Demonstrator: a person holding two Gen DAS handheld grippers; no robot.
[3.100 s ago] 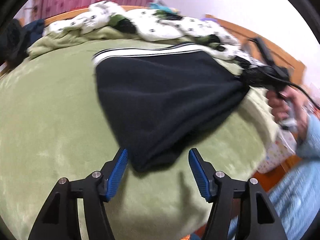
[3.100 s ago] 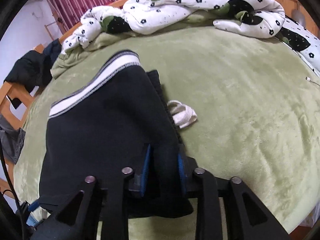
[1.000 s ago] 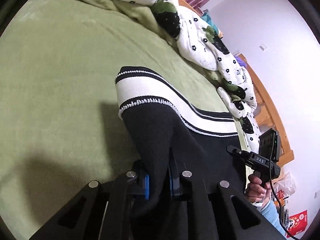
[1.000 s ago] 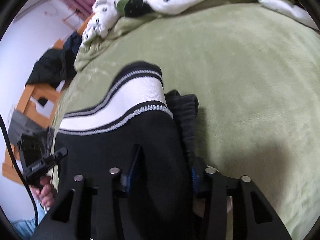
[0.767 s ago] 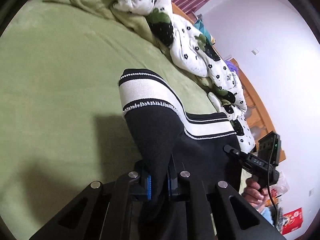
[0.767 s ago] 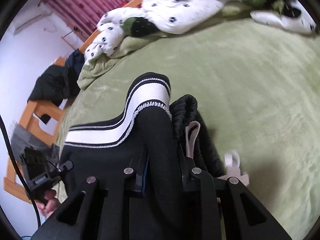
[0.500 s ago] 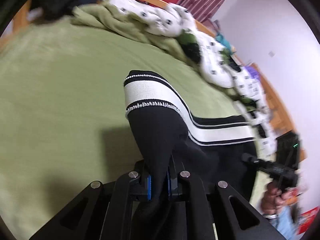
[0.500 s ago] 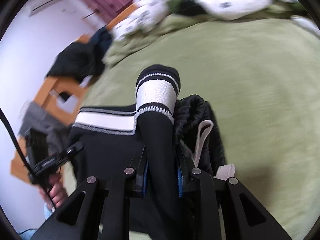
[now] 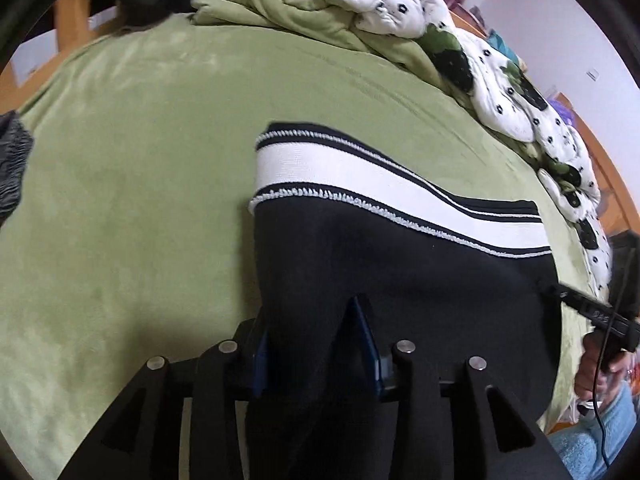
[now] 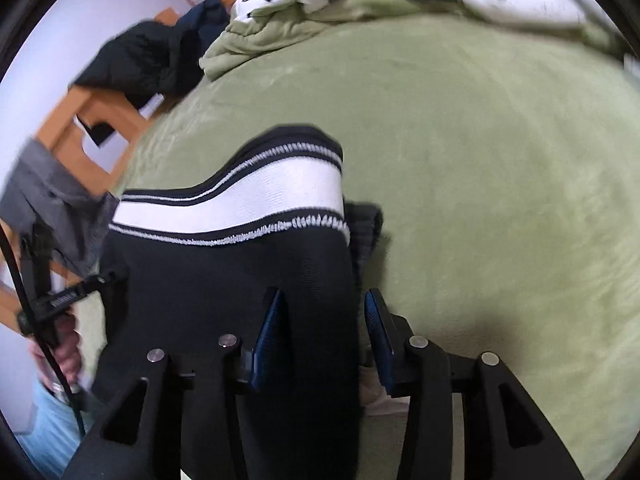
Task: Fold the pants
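Note:
Black pants (image 9: 400,276) with a white striped waistband (image 9: 360,184) lie folded on the green bed cover (image 9: 140,160). My left gripper (image 9: 312,340) stands part open, its blue pads either side of a fold of black cloth at the pants' near left edge. In the right wrist view the same pants (image 10: 224,280) and waistband (image 10: 256,204) show. My right gripper (image 10: 320,332) also stands part open around a ridge of the black cloth at the pants' right edge. A bunched dark layer (image 10: 364,228) pokes out beside it.
A rumpled white spotted quilt (image 9: 460,52) and a green blanket (image 9: 280,12) lie along the far side of the bed. A wooden bed frame (image 10: 92,120) with dark clothes (image 10: 152,60) on it stands at the left. The green cover spreads to the right (image 10: 500,160).
Both grippers have loosened from a tight pinch to jaws standing apart around the cloth. The pants have come down and spread flatter on the bed.

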